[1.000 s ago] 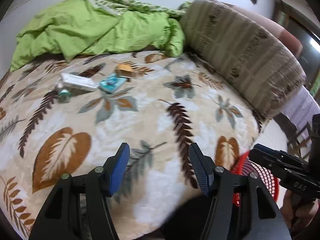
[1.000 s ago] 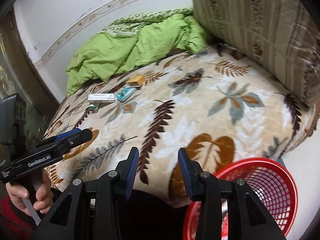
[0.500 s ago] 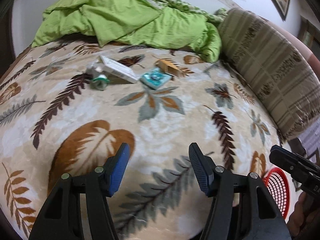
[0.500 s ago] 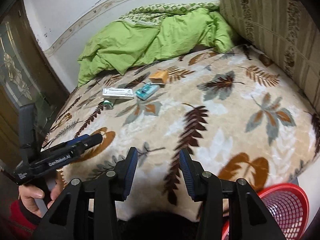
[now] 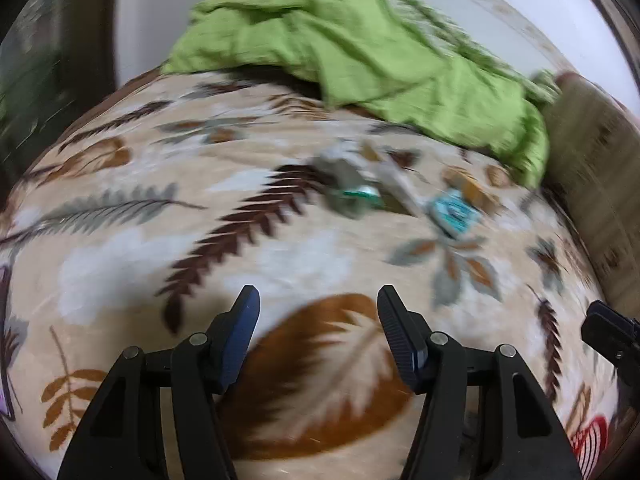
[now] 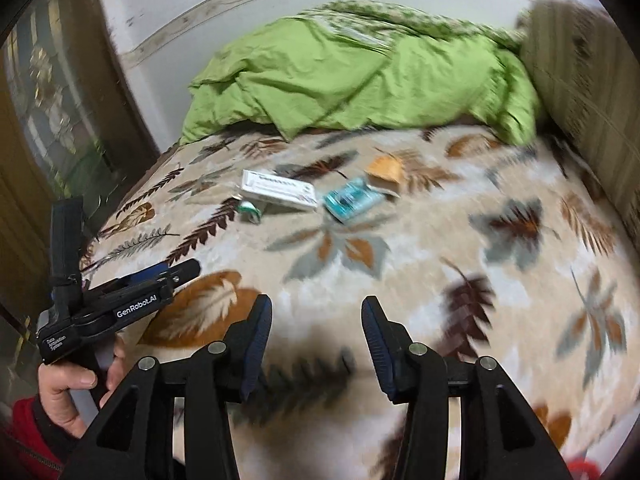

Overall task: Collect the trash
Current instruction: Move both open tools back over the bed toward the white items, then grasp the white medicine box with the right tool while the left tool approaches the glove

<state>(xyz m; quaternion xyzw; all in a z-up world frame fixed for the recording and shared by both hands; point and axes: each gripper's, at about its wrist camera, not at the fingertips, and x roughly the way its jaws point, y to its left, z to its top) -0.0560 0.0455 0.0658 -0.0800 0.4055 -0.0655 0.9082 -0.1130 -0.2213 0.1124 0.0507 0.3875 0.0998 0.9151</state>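
Several pieces of trash lie together mid-bed on the leaf-print blanket: a white carton, a teal packet, an orange-brown box and a small crumpled green-and-silver wrapper. In the blurred left wrist view the wrapper, carton and teal packet lie ahead of my left gripper, which is open and empty over the blanket. My right gripper is open and empty near the bed's front edge. The left gripper also shows at the right view's left side.
A crumpled green duvet lies at the back of the bed. A striped brown cushion stands along the right. A red basket sits on the floor at the bed's front right corner. A wall and a wooden door lie to the left.
Both grippers have moved left and forward over the bed toward the trash. The red basket has slid almost out of both views. Both jaws stay open.
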